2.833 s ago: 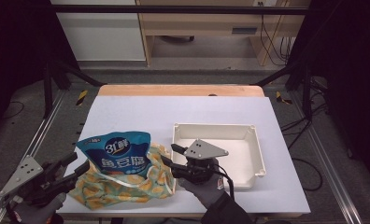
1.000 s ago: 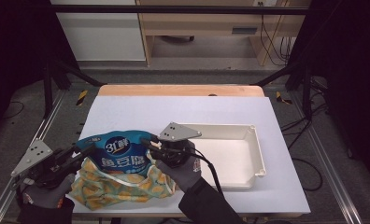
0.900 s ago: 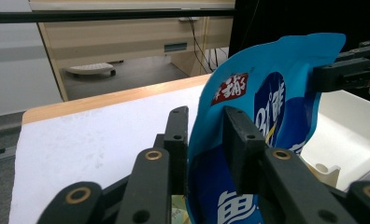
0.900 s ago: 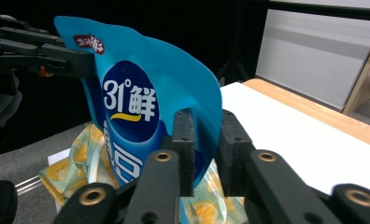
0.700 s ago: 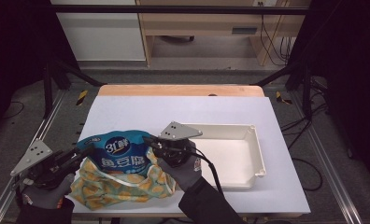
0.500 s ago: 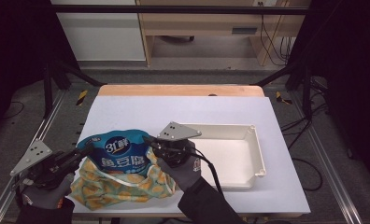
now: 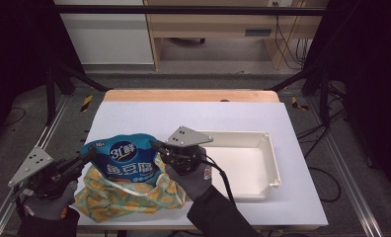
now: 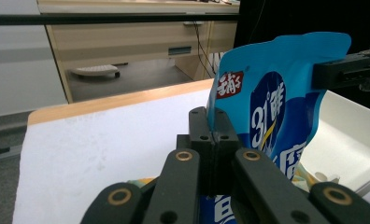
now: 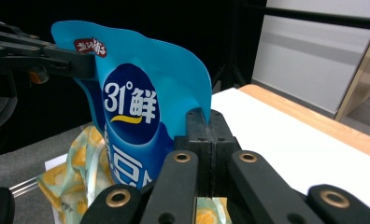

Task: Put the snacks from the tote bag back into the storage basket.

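Two tools grip one blue glossy plastic snack pouch (image 7: 127,160) from opposite sides, and both have their jaws pressed together on it. The left tool (image 7: 87,155) pinches the pouch's left top corner; in the left gripper view its jaws are closed tight on the thin edge of the pouch (image 8: 272,102). The right tool (image 7: 156,146) clamps the right top corner, and the right gripper view shows the same closed hold on the pouch's edge (image 9: 141,98). The pouch stands upright at the front left of the white bench (image 7: 193,116), on top of a flat yellow-and-green patterned bag (image 7: 129,195). Compared with about three seconds ago, the right tool has moved left from above the tray to the pouch, and the left tool has come closer to it. The white rectangular plastic tray (image 7: 270,158) lies just beside the right tool, on its right. The far half of the bench is free, while the patterned bag reaches the front edge.
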{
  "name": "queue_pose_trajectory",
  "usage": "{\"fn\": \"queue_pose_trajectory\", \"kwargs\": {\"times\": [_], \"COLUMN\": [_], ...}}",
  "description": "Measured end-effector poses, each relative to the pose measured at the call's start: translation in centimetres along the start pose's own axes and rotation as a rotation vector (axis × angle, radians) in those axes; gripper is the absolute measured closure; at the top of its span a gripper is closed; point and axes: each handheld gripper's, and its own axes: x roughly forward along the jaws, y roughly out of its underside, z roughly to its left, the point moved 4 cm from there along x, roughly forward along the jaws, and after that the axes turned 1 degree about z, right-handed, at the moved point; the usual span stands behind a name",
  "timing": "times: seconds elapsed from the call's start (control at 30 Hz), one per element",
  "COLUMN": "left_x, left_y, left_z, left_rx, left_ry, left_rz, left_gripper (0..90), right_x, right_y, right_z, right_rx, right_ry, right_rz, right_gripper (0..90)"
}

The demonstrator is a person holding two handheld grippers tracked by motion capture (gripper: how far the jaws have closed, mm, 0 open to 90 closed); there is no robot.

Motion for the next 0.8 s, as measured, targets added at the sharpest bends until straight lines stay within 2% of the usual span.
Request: {"fn": "queue_pose_trajectory", "kwargs": {"times": [0.37, 0.8], "left_x": [-0.4, -0.3], "left_y": [-1.8, -3.9], "left_z": [-0.1, 0.1], "left_rx": [0.019, 0.021], "left_ry": [-0.007, -0.007], "left_rz": [-0.030, -0.068], "left_gripper": [89.8, 89.8], "right_x": [-0.7, -1.0], "right_y": [-1.9, -4.1], "right_z": [0.2, -0.1], "right_rx": [-0.030, -0.053], "right_ry": [0.017, 0.041], "right_rz": [-0.040, -0.082], "right_gripper": [90.0, 90.0]}}
